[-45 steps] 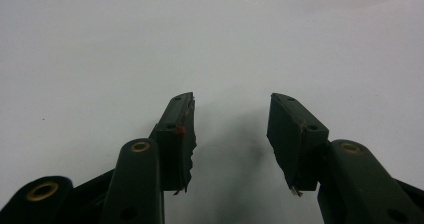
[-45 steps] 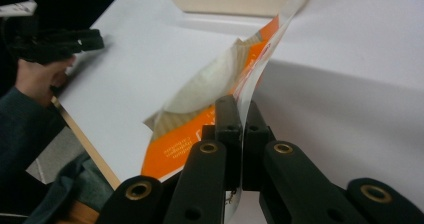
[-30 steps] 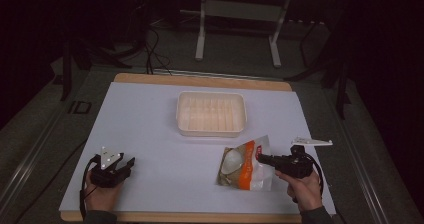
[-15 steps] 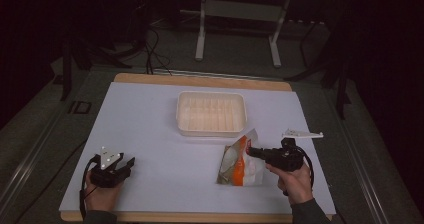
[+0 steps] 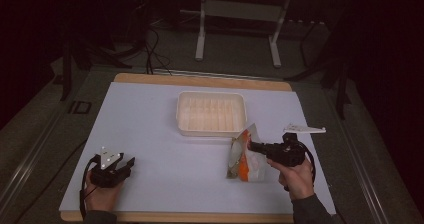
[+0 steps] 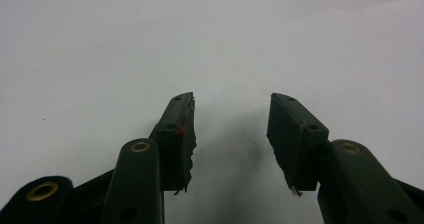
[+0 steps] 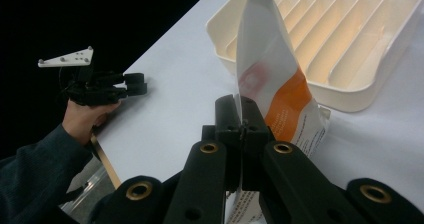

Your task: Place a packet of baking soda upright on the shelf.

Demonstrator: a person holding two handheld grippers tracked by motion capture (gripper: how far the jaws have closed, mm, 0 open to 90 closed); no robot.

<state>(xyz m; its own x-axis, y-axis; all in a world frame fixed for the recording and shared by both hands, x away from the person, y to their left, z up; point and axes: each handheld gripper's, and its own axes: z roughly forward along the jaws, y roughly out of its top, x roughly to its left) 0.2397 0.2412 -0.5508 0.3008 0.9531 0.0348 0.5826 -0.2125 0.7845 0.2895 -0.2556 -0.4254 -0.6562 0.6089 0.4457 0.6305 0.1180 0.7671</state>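
With the right gripper [image 7: 240, 129] clamped on the white-and-orange plastic pouch [image 7: 274, 91] edge and the left gripper [image 6: 231, 129] resting open, the step appears to be lifting; next, probably carry it over the cream ribbed plastic tray [image 5: 212, 114].

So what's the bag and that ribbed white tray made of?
The bag, pinched by the right hand-held gripper, looks like thin glossy plastic film: it creases and carries orange print. The tray looks like hard, matte cream plastic with moulded ridges.

White-and-orange pouch [image 5: 243, 156] tilted upright, edge pinched, just beside ribbed cream tray [image 5: 211, 113].
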